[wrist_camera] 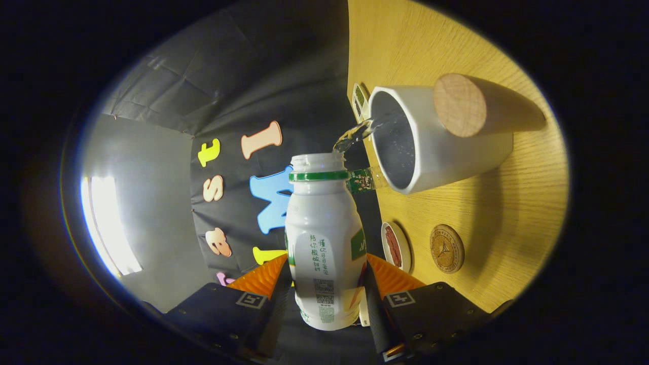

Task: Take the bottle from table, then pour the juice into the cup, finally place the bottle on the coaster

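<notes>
The wooden surface point(456, 213) appears turned on its side from the tongs' camera, which fits a grip rolled over for pouring. On it stands the white cup point(446, 152), the largest object there, with a round wooden-ended handle point(459, 105) facing the camera. Next in size is the white bottle point(324, 243) with its green neck band, cap off, pinched at its lower body between the tongs point(327, 294), one finger pressing on each side. Its open mouth sits just beside the cup's rim, and a thin stream of clear liquid point(355, 136) arcs from the mouth over the rim into the cup.

Smaller things lie nearer the fingers: a round cork coaster point(446, 248) on the surface, well apart from the cup, and a small white dish point(396, 247) with something reddish in it beside the coaster.

As a judgement, the pick-up is finished and the pour is under way. What remains is to right the bottle once enough has gone in, carry it to the coaster and release it there upright.
</notes>
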Tool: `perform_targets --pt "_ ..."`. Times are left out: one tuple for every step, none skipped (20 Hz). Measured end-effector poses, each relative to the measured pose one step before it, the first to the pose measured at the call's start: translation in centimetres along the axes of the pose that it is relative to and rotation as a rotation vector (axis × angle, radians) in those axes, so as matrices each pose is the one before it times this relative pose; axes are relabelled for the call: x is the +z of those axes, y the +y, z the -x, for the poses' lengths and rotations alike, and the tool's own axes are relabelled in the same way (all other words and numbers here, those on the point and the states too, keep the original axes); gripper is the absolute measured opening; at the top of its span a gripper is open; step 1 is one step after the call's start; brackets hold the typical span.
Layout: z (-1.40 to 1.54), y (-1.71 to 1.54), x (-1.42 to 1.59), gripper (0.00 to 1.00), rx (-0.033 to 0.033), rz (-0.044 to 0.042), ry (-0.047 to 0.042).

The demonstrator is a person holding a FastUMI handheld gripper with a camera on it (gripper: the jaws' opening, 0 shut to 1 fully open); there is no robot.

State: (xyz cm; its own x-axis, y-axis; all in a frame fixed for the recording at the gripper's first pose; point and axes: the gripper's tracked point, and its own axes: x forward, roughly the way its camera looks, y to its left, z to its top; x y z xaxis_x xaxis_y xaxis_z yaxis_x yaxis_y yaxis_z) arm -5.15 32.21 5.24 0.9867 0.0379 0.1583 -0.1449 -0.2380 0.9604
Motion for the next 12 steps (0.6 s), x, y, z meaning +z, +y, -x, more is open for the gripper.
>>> perform_targets --pt "-0.031 -0.003 -0.055 0.70 0.00119 -0.00386 0.00092" --pt "-0.054 0.113 -0.099 0.70 0.00198 -0.00550 0.00140" --pt "-0.015 0.071 -0.081 0.70 0.00391 -0.00646 0.00160" --pt "-0.090 0.124 -0.094 0.70 0.00400 -0.00638 0.00226" --pt "-0.111 0.052 -0.143 0.70 0.00351 -0.00341 0.00300" --pt "-0.070 0.079 -0.146 0.70 0.00292 -0.00277 0.00324" --pt "-0.134 0.038 -0.183 0.70 0.00348 -0.00330 0.00323" --pt "0.064 0.199 -0.132 0.70 0.00306 -0.00548 0.00252" --pt "0.030 0.235 -0.175 0.70 0.00416 -0.00516 0.00314" --pt "0.184 0.297 -0.162 0.70 0.00417 -0.00377 0.00177" --pt "0.091 0.112 -0.086 0.70 0.00366 -0.00194 0.00129" --pt "-0.025 0.065 -0.096 0.70 0.00170 -0.00277 0.00192"
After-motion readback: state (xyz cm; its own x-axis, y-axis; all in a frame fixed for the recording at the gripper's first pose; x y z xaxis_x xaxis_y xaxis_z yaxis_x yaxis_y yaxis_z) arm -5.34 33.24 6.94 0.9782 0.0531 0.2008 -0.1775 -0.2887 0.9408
